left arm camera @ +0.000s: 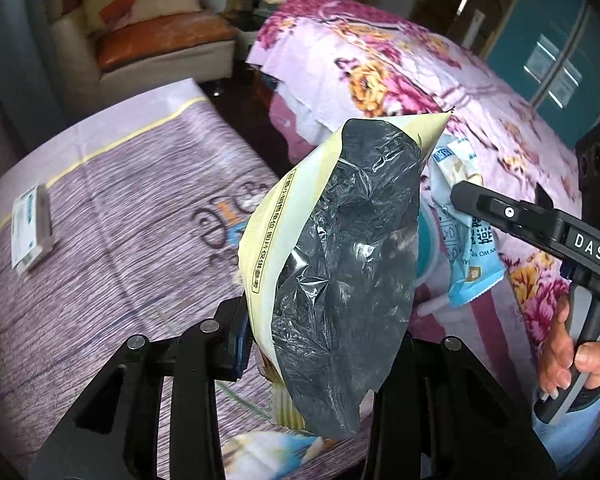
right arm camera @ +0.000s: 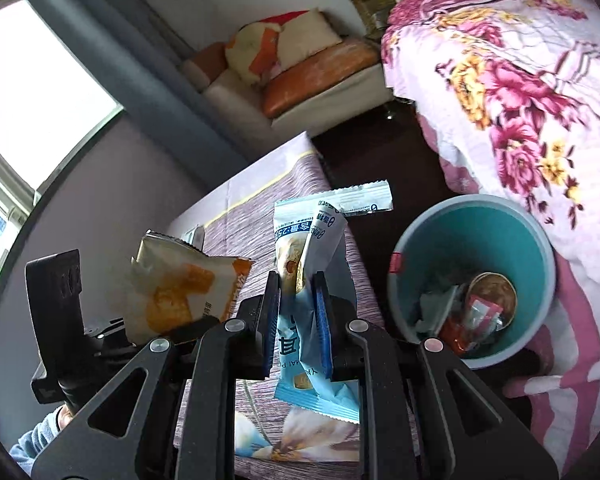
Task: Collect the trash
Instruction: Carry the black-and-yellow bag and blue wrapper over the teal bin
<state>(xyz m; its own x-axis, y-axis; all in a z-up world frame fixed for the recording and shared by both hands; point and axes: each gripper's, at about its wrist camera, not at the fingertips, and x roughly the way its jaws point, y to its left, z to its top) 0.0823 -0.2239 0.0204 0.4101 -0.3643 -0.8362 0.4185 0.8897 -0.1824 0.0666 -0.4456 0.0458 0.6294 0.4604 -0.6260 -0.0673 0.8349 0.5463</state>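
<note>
My left gripper point(left arm camera: 324, 344) is shut on a cream and grey snack bag point(left arm camera: 340, 264), held up above the purple table. The same bag shows orange and cream in the right wrist view point(right arm camera: 180, 288), at the left. My right gripper point(right arm camera: 296, 320) is shut on a light blue snack wrapper point(right arm camera: 308, 272), left of and above the teal trash bin point(right arm camera: 536, 248). The bin holds several pieces of trash and a round tin. In the left wrist view the right gripper point(left arm camera: 460, 196) holds the blue wrapper point(left arm camera: 468, 248) behind the bag, over the partly hidden bin point(left arm camera: 428, 248).
A purple cloth-covered table point(left arm camera: 120, 216) lies below, with a small white box point(left arm camera: 30, 228) at its left. A floral bedspread point(right arm camera: 512, 92) lies right of the bin. A sofa with cushions point(right arm camera: 300, 72) stands at the back.
</note>
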